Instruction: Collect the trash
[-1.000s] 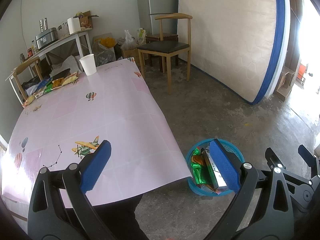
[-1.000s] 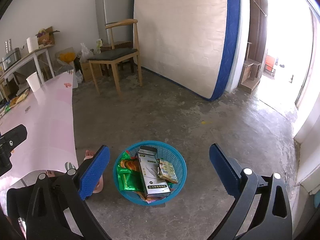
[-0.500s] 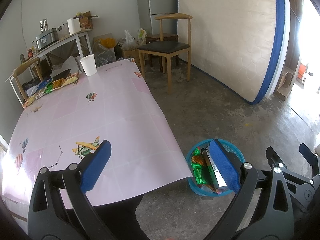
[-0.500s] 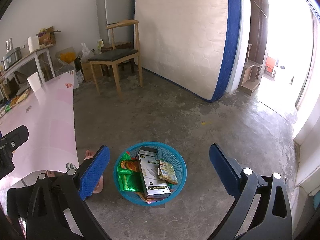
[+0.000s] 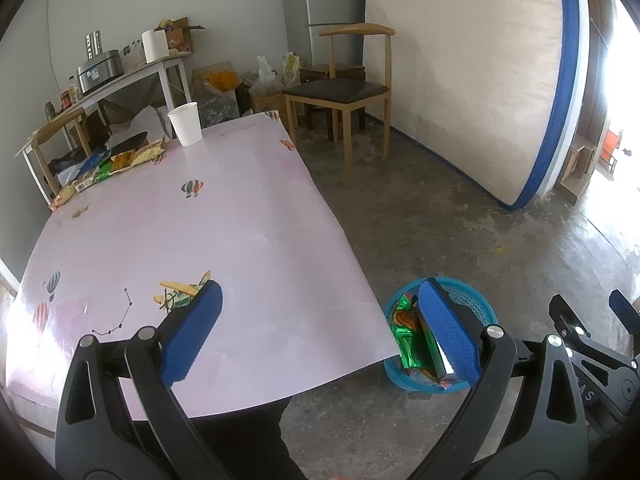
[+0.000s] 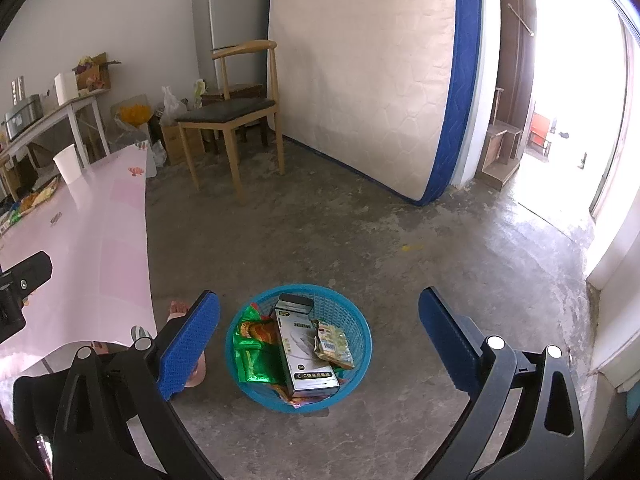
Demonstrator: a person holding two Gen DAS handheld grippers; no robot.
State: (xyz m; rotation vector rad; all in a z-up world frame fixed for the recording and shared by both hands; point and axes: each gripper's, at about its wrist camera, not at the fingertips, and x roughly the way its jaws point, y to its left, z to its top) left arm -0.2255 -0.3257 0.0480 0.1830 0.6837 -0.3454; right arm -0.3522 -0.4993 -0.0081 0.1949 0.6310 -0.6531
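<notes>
Wrappers (image 5: 120, 162) lie at the far edge of the pink surface (image 5: 224, 216) beside a paper cup (image 5: 185, 123). Left tongs (image 5: 320, 336) and right tongs (image 6: 320, 340) gape wide, empty, the right above the blue basket (image 6: 360, 332) of trash on the floor.

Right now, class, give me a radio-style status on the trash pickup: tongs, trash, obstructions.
Left tongs open, empty, over table edge. Right tongs open, empty, above blue basket holding box and wrappers. Wrappers and paper cup on far side of table. Nothing blocking.
</notes>
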